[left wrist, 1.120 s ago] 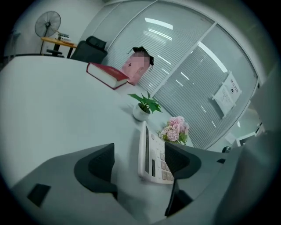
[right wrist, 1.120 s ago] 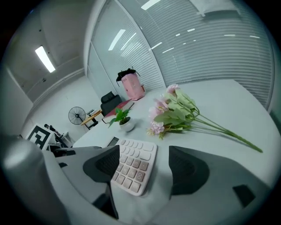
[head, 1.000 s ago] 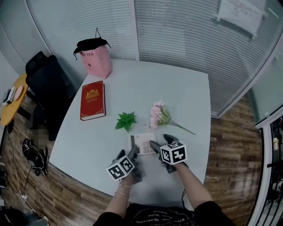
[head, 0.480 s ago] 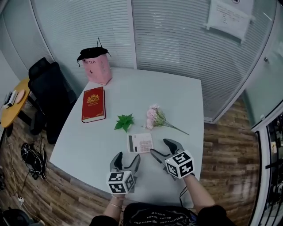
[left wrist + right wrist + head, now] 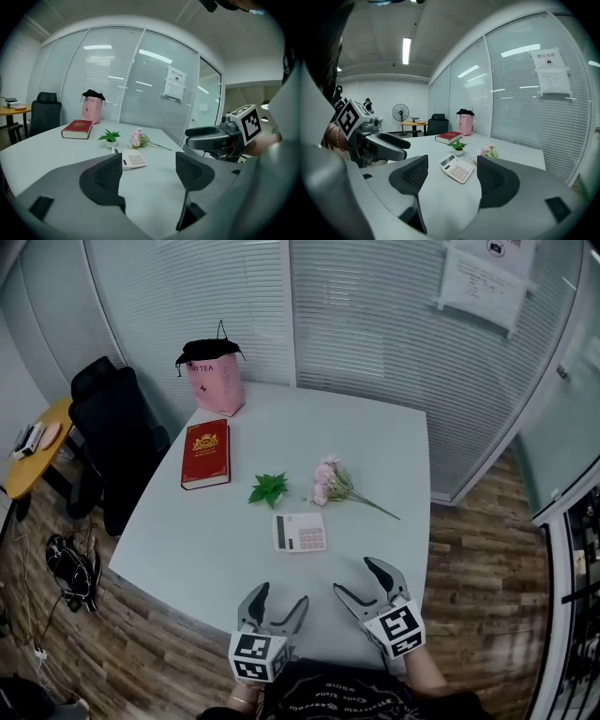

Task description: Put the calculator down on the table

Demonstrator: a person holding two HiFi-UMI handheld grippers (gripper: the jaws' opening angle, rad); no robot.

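We are drawing both grippers back toward ourselves, away from the calculator [image 5: 300, 532] they were crowding a second ago. Nearest us, the left gripper [image 5: 279, 597] and right gripper [image 5: 356, 577] are hovering over the near edge of the surface [image 5: 375, 456], fingers spread wide, nothing between them. Beyond them the calculator is lying flat on the surface, released, just short of the small plant [image 5: 269, 489] and flowers [image 5: 330, 480]. We are judging the placing done. Farther off, the red book [image 5: 206, 454] and pink bag [image 5: 214, 381] are sitting apart.
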